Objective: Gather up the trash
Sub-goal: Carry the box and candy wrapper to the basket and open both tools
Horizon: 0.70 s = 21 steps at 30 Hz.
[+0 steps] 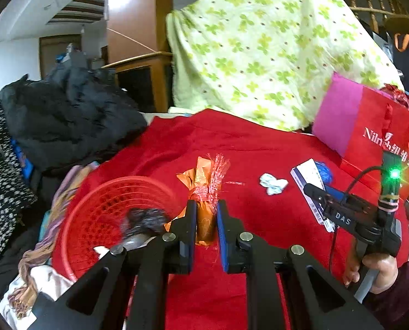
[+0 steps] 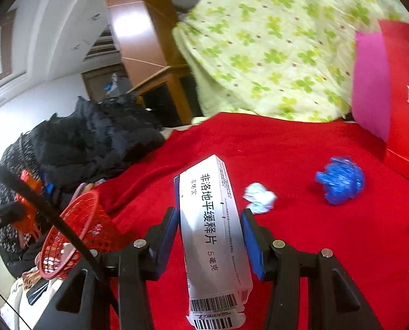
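Two grippers are both loaded: at the left, your left gripper (image 1: pixel 206 209) tilts down above the red blanket (image 1: pixel 259 233), jaws clamped on an orange wrapper (image 1: pixel 204 192) tied with red string, just right of the red basket (image 1: pixel 105 209). Further right, your hand (image 1: pixel 380 272) holds the right gripper (image 2: pixel 211 228) angled downward, squeezing a white medicine box (image 2: pixel 212 233). Beyond it, a crumpled white paper (image 2: pixel 260 197) and blue plastic wad (image 2: pixel 340 180) lie on the blanket.

The left tongs (image 1: pixel 207 214) are clamped on an orange wrapper (image 1: pixel 204 189), pointed slightly downward. The right tongs (image 2: pixel 209 228) are closed on a white medicine box (image 2: pixel 212 228), gripped by a hand (image 1: pixel 377 272).
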### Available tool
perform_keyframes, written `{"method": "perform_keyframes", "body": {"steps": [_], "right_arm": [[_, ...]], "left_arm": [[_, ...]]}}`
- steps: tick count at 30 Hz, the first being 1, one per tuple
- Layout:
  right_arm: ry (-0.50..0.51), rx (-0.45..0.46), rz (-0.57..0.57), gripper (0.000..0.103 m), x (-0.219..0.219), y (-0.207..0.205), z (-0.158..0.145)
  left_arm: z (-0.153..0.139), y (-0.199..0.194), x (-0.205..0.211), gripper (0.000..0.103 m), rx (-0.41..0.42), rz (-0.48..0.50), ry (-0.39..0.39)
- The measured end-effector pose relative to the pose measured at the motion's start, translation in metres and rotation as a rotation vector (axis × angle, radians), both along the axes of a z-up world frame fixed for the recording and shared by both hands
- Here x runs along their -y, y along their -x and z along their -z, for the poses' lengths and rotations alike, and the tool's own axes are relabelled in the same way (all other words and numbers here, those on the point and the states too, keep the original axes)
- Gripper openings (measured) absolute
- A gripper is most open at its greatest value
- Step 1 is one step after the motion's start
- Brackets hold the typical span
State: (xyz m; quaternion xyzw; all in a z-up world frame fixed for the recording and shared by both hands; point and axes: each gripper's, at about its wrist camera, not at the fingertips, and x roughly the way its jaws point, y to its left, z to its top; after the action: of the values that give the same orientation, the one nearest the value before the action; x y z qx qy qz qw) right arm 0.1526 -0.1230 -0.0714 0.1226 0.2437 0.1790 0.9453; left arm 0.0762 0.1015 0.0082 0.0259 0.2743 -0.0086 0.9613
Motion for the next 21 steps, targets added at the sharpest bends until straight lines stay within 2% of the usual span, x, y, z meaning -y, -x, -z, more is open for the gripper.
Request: {"method": "perform_keyframes", "body": {"steps": [4, 12, 21], "right_arm": [[-0.017, 0.017, -0.059, 0.050, -0.026, 0.009, -0.006], [-0.052, 0.019, -0.150, 0.050, -0.067, 0.027, -0.019], [-0.065, 0.065, -0.251, 0.050, -0.116, 0.039, -0.057]], "left_arm": [[-0.002, 0.010, -0.020, 0.015, 0.020, -0.049, -0.023], [0.001, 0.019, -0.053, 0.015, 0.023, -0.100, -0.011], [0.005, 0.027, -0.083, 0.015, 0.018, -0.136, 0.017]]}}
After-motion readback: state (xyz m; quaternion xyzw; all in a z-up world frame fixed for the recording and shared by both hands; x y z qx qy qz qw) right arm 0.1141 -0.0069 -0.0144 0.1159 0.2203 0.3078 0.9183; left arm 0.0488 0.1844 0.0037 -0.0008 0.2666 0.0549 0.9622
